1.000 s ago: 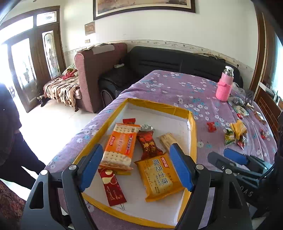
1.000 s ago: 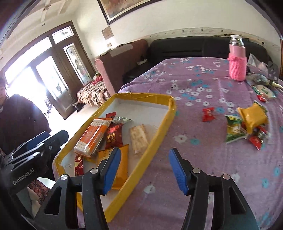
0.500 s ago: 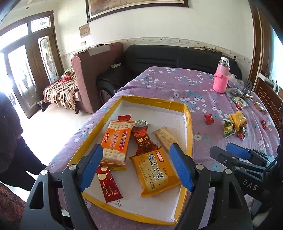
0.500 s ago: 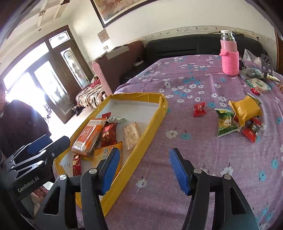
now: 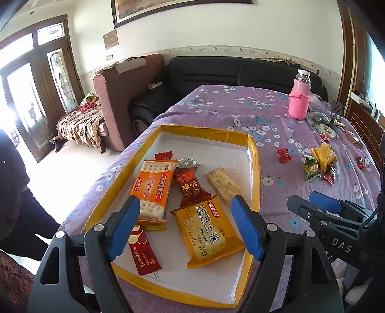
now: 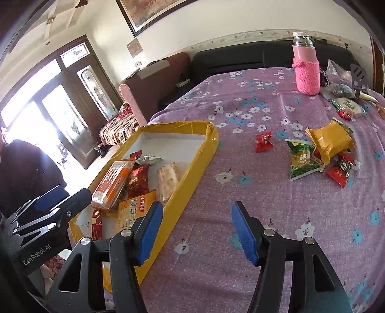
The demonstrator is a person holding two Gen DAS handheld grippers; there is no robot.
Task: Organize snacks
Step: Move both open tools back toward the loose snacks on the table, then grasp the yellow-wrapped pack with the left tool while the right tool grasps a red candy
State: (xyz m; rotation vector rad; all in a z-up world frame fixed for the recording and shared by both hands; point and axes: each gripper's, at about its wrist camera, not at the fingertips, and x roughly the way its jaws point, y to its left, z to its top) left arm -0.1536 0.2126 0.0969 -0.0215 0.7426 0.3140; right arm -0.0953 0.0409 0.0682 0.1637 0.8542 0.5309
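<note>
Right claw [image 6: 196, 231]: open, empty, over the purple flowered counter [image 6: 276, 204].
Tray [image 6: 192, 166]: yellow-edged, left, holding snack packets.
Loose snacks [image 6: 322, 151]: piled right.
Pink bottle [image 6: 306, 68]: upright, far side.

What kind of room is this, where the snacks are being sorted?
Most likely a living room in a home. A black sofa and a maroon armchair stand behind the table with the purple flowered cloth, a framed picture hangs on the wall, and glass-panelled wooden doors let daylight in.
</note>
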